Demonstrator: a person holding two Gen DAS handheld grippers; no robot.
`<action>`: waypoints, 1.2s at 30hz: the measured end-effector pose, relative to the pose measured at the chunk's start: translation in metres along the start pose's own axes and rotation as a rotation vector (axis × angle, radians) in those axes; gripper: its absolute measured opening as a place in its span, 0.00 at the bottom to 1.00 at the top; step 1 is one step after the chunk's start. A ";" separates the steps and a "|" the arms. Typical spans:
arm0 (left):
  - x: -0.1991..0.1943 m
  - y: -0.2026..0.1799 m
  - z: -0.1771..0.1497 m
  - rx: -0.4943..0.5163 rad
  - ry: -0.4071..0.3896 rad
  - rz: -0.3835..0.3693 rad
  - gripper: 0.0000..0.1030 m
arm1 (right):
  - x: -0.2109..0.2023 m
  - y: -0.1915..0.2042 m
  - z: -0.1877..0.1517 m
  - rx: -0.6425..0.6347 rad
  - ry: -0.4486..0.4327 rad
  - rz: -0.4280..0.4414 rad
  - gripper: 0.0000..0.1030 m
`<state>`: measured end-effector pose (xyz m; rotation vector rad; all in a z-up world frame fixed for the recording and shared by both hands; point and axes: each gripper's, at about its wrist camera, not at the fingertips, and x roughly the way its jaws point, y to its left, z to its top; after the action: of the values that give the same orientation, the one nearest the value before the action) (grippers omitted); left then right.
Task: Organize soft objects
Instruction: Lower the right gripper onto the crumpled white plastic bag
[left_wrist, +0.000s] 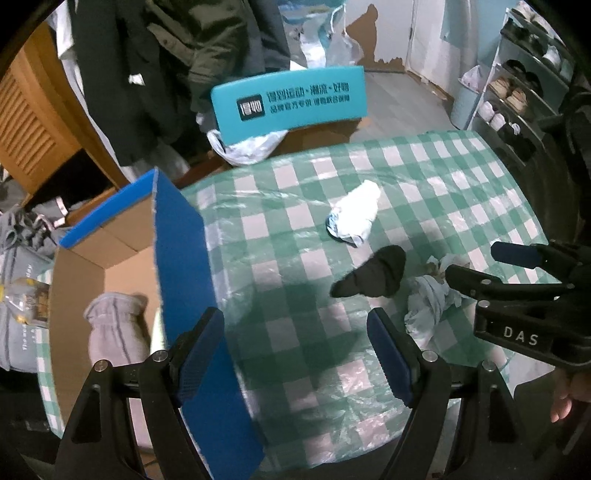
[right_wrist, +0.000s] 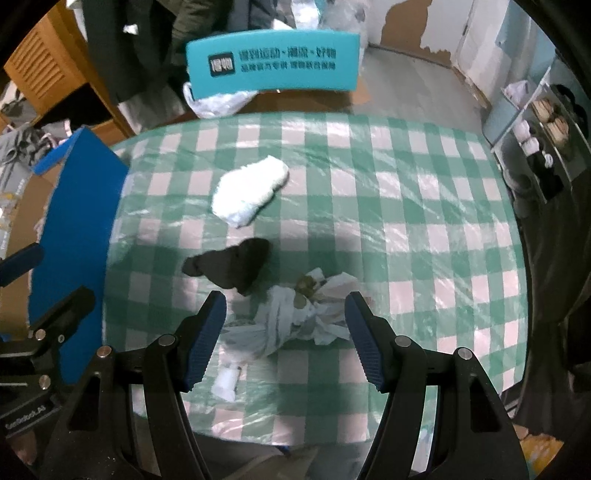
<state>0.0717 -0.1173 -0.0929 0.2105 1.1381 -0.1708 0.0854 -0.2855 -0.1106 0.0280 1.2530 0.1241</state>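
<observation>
Grey knitted piece (left_wrist: 110, 328) already lies inside the cardboard box (left_wrist: 122, 236). Beside that box, on the desk (right_wrist: 406, 206), white sock (right_wrist: 251, 192), black sock (right_wrist: 232, 266) and crumpled cloth (right_wrist: 299, 317) remain. Left claw (left_wrist: 295, 354) and right claw (right_wrist: 286, 332) both gape, empty.

table: green-white checked cloth (right_wrist: 369, 177) | chair: teal backrest (right_wrist: 273, 62) | left: wooden louvred cabinet (left_wrist: 33, 122) | right: shoe rack (left_wrist: 517, 92) | wall: peeling paint (right_wrist: 406, 26)
</observation>
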 end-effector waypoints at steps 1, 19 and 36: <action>0.004 0.000 0.000 -0.004 0.010 -0.005 0.79 | 0.004 -0.001 0.000 0.004 0.008 -0.002 0.64; 0.054 -0.019 0.002 0.003 0.104 -0.043 0.79 | 0.061 -0.017 -0.015 0.026 0.154 -0.025 0.64; 0.075 -0.034 0.002 0.031 0.154 -0.051 0.79 | 0.069 -0.055 -0.021 0.026 0.180 -0.098 0.65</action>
<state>0.0959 -0.1522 -0.1636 0.2250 1.2953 -0.2206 0.0908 -0.3337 -0.1873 -0.0229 1.4330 0.0259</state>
